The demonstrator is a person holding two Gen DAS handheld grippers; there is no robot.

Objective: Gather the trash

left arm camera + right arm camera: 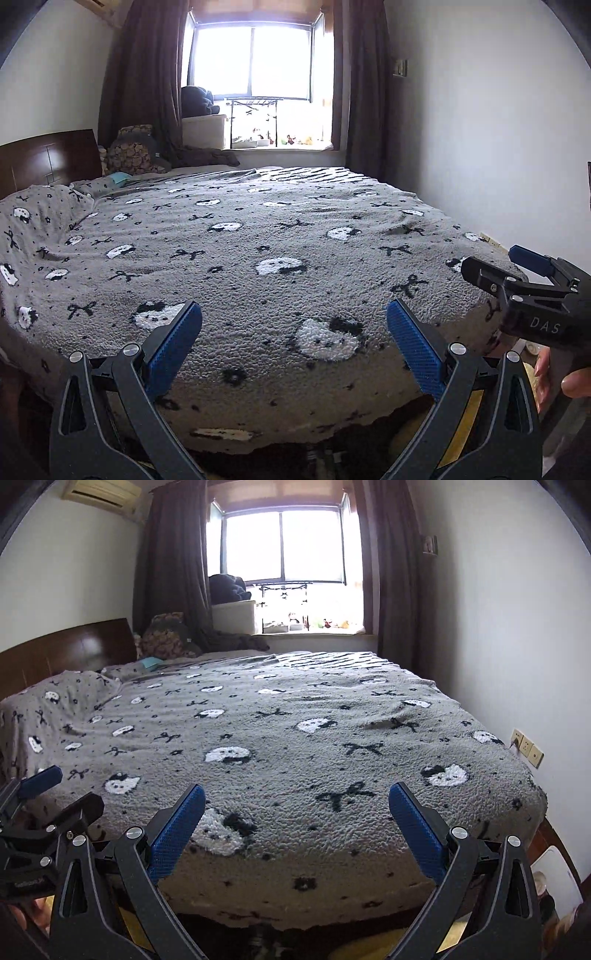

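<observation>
My left gripper (293,321) hangs open above the near edge of a bed (258,236), its blue pads wide apart with nothing between them. My right gripper (295,805) is open too and empty, held level beside the left one. The right gripper (517,271) shows at the right edge of the left wrist view, with a hand (570,376) behind it. The left gripper (51,790) shows at the left edge of the right wrist view. A small teal item (120,178) lies near the pillows; I cannot tell what it is. No clear piece of trash shows on the blanket.
The bed wears a grey fleece blanket (295,738) with cat faces and bows. A brown headboard (48,158) and a pillow (37,218) are at the left. A window (251,59) with dark curtains (144,74) is at the far end. A white wall with sockets (526,747) runs along the right.
</observation>
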